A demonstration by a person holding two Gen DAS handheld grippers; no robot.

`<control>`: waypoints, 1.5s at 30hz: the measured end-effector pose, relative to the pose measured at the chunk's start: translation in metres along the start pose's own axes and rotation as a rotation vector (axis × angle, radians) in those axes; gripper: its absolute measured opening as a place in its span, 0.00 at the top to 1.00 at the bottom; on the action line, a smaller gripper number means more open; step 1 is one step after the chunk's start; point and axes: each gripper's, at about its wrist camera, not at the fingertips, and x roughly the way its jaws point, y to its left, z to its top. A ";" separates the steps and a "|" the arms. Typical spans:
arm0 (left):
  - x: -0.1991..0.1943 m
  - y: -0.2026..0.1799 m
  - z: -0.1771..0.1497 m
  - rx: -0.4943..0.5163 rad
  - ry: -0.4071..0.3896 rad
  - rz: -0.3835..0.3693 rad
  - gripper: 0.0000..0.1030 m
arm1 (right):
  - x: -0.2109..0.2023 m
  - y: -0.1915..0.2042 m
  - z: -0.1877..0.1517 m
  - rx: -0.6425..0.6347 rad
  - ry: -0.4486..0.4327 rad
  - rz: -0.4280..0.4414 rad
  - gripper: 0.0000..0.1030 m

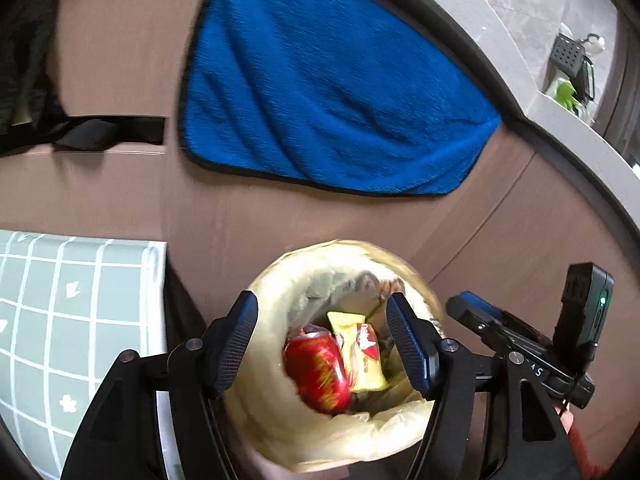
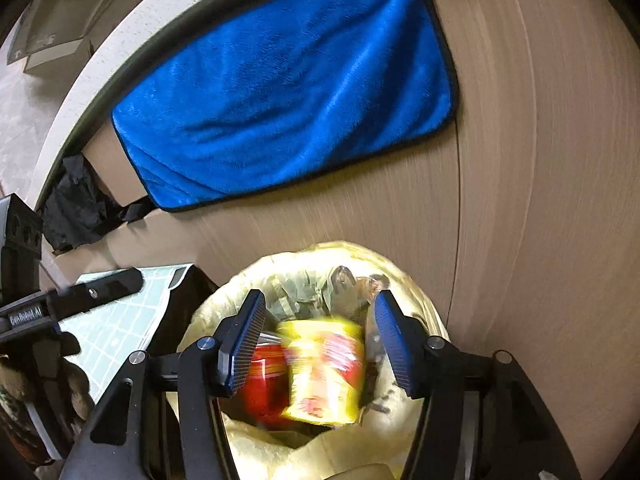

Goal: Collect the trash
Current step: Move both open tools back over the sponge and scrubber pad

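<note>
While both tongs tilt down over the bin (image 1: 280, 280), I see my left gripper (image 1: 322, 344) spread wide and empty, and my right gripper (image 2: 320, 340) also apart, gripping nothing. A blurred yellow wrapper (image 2: 324, 372) sits between its pads, untouched, beside a red can (image 1: 316, 372) inside the liner. The blue towel (image 1: 320, 80) hangs far behind; a checked mat (image 1: 60, 320) borders the left.

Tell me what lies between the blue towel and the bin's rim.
Nothing: in both wrist views only bare brown cabinet panel runs from the blue towel down to the lined bin.
</note>
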 end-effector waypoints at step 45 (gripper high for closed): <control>-0.375 0.248 -0.180 -0.267 -0.226 0.463 0.35 | 0.011 0.388 -0.147 -0.532 0.385 0.553 0.47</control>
